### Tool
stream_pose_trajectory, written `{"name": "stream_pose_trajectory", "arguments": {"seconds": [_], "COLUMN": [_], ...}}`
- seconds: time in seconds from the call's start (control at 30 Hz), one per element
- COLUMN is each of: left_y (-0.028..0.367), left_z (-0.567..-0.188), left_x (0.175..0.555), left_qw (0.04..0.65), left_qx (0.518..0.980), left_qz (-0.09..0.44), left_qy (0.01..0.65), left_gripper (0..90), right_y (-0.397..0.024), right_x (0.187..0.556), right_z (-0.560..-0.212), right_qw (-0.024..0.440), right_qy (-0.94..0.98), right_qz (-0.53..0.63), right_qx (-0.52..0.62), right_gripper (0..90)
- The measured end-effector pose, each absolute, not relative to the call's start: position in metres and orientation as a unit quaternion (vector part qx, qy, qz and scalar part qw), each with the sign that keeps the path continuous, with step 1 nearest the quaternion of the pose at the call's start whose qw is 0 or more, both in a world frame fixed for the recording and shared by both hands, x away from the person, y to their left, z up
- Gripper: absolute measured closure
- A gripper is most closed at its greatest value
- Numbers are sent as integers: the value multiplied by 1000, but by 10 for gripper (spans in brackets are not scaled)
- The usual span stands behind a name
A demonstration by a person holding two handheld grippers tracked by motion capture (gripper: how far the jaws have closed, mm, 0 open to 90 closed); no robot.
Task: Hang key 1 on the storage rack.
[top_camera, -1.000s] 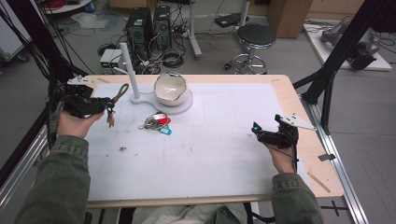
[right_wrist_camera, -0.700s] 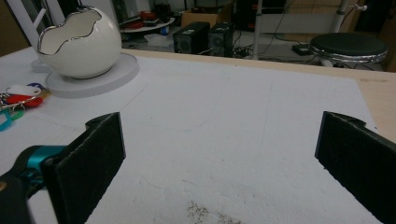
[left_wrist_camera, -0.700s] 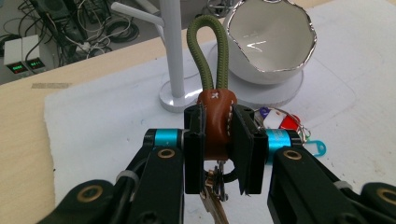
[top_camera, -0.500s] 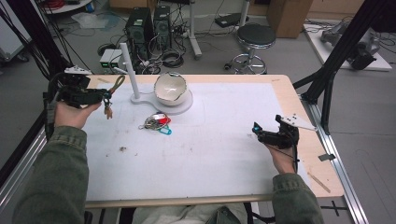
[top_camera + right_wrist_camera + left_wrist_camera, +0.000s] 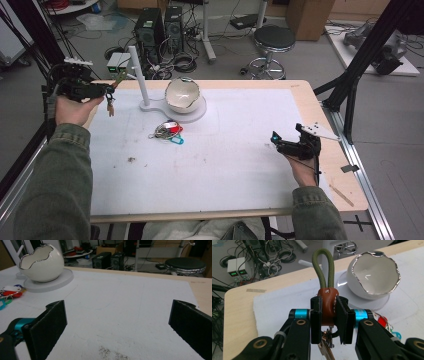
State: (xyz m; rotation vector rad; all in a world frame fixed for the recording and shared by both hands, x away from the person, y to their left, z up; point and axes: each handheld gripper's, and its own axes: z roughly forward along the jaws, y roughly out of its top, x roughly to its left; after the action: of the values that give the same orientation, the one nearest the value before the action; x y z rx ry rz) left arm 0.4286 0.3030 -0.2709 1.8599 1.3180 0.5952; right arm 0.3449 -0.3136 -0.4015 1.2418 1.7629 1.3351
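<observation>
Now my left tongs [image 5: 329,315] clench the brown leather key fob [image 5: 327,305], held above the worktop's [image 5: 300,97] left edge near the white stand [image 5: 141,80]. Right tongs [image 5: 117,327] rest released. I judge the green loop [image 5: 323,267] should meet the peg squarely.

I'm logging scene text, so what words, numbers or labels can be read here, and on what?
None can be read.
Green digits glow on the two grey boxes on the floor, too blurred to read.
The leather keychain in the left tongs bears no text.
</observation>
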Motion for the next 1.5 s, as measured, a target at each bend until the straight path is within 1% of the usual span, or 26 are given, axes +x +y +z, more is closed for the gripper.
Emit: {"name": "stream_pose_trajectory", "arguments": {"seconds": [0.27, 0.5, 0.77, 0.93, 1.37, 1.5], "left_y": [308, 309, 321, 317, 314, 316], "left_z": [-267, -266, -278, -282, -290, -291], "left_x": [445, 462, 480, 484, 490, 489], "left_qw": [371, 370, 402, 407, 383, 391], "left_qx": [726, 725, 696, 698, 704, 698], "left_qz": [240, 233, 211, 203, 199, 195], "left_qy": [527, 533, 557, 553, 564, 567], "left_gripper": [753, 753, 753, 752, 751, 751], "right_y": [-316, -316, -316, -318, -317, -317], "right_x": [344, 344, 344, 343, 342, 342], "right_z": [-402, -402, -403, -402, -402, -403], "right_qw": [298, 296, 298, 298, 299, 298], "right_qy": [663, 661, 663, 662, 663, 664], "right_qz": [502, 503, 502, 500, 498, 498], "right_qx": [468, 471, 469, 472, 472, 472], "right_gripper": [8, 8, 8, 8, 8, 8]}}
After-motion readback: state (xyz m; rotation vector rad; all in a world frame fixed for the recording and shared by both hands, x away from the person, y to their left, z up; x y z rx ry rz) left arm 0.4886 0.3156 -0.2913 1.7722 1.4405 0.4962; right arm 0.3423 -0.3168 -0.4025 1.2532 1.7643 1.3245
